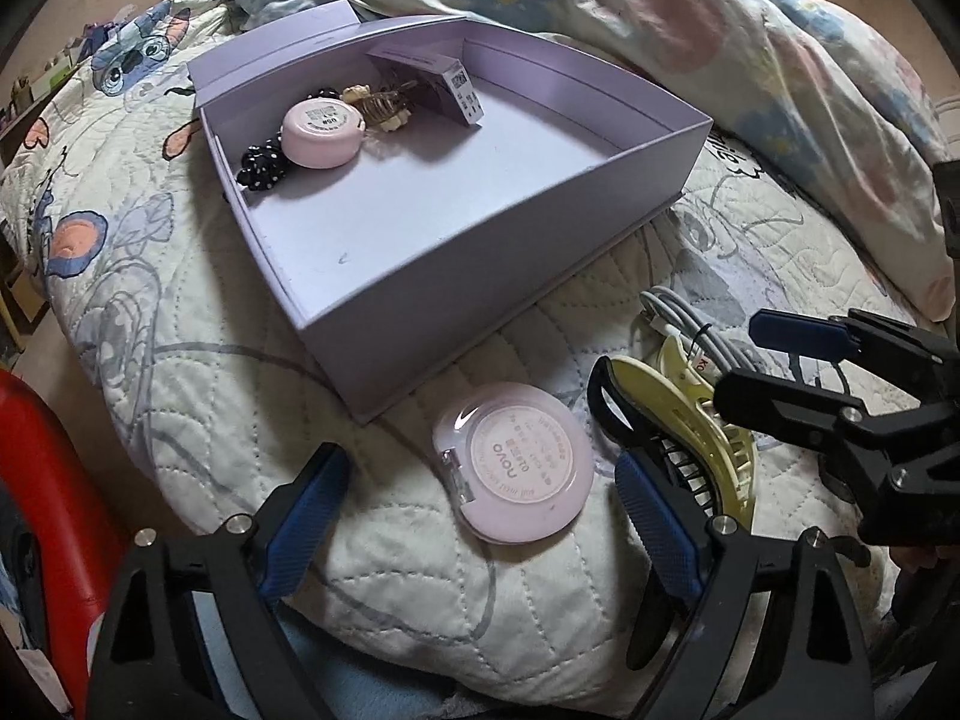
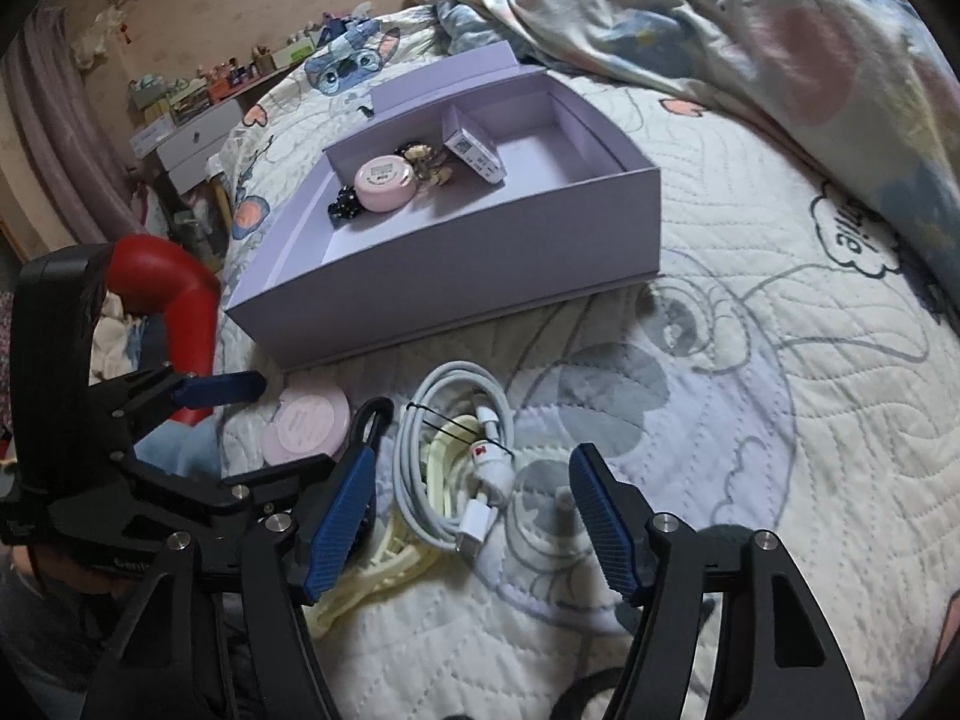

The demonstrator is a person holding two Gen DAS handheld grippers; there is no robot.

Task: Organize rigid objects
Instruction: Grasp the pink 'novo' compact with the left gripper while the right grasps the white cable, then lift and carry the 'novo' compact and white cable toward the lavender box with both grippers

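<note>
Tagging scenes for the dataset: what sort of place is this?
Most likely a bedroom: the work surface is a quilted bedspread with a rumpled duvet behind it, and a drawer unit with cluttered shelves stands by the wall.

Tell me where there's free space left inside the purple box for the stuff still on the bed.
The purple box has bare floor along its near half and right side, beyond the small carton. The far left corner is crowded: pink compact, black polka-dot clip, tan clip.
</note>
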